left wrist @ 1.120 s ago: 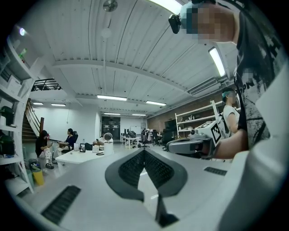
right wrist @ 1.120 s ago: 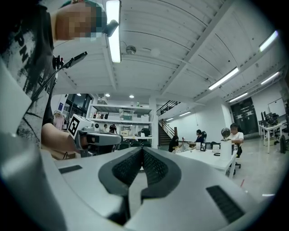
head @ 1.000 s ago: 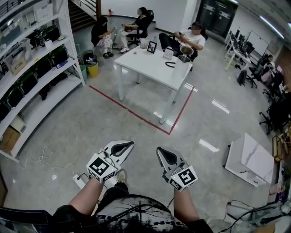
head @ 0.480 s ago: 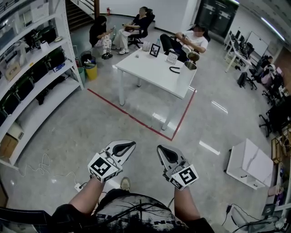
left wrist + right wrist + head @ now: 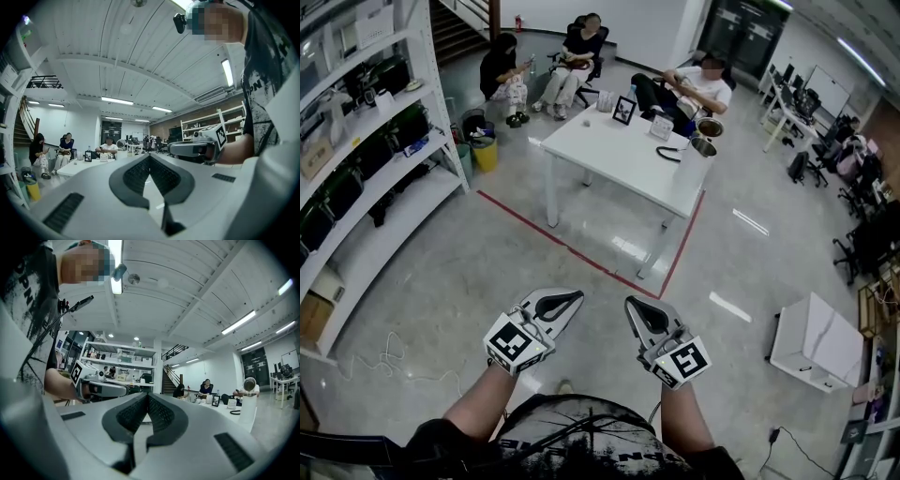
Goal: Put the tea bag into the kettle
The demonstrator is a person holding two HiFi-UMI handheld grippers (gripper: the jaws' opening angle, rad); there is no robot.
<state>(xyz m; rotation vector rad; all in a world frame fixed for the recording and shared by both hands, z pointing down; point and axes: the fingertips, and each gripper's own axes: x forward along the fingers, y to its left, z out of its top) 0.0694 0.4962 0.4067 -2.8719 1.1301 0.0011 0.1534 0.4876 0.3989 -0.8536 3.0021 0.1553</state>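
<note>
A: Start at the hands. The left gripper [image 5: 562, 300] is closed, pad against pad in its own view [image 5: 149, 157], with nothing between the jaws. The right gripper [image 5: 636, 314] is the same, pressed fully together and empty [image 5: 147, 397].

B: And they're carried just as they were a second ago, side by side, level, pointing ahead. Neither jaw has budged.

A: What has changed is the ground underfoot. The power strip that lay by the person's feet has dropped out of the head view, and the red tape line [image 5: 581, 255] and the white table [image 5: 609, 159] sit lower in the picture. The person is walking up to that table.

B: So it's still the approach and nothing has been handled. Where's the kettle?

A: At the table's far right corner I read a metal kettle [image 5: 704, 141], and from the right gripper view [image 5: 249, 401] its lid looks tipped up. It's well apart from both grippers.

B: And the tea bag?

A: I can't pick it out. There's a picture frame [image 5: 623, 110], a small card [image 5: 662, 127] and a dark cord [image 5: 667, 153] on the tabletop, and anything smaller is lost at this range.

B: Then my guess is the walk has to finish and a jaw has to open before any pickup. People are sitting just beyond the table, so the far side is tight.
</note>
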